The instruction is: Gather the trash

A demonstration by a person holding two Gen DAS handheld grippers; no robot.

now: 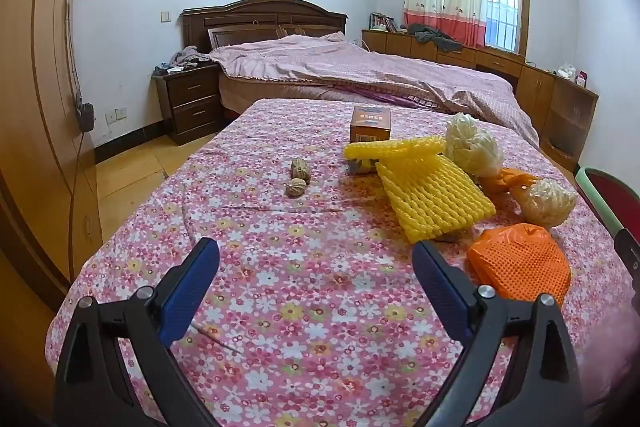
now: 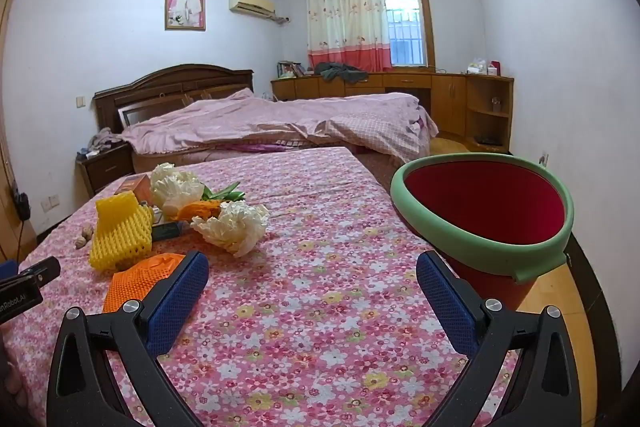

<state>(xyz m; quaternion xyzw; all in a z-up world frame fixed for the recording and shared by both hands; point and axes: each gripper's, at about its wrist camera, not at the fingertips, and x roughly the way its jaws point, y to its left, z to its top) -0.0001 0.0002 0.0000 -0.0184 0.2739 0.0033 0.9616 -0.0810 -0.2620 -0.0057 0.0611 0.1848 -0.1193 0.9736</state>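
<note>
You worked over a matt floral cotton cloth [image 1: 304, 267] covering the surface, where yellow foam netting [image 1: 434, 201] lay ribbed and soft beside a glossy orange plastic bag [image 1: 520, 263] and a printed cardboard box [image 1: 370, 125]. Your fingers [image 2: 180, 307] carried rough blue textured pads. The bucket [image 2: 480, 251] showed a smooth green rubbery rim.

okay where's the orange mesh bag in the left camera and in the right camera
Left wrist view: the orange mesh bag lies lower right, just beyond the left gripper's right finger.
Right wrist view: the same bag lies lower left, partly behind the right gripper's left finger.
Shared landmark: the yellow foam net just beyond it.
</note>
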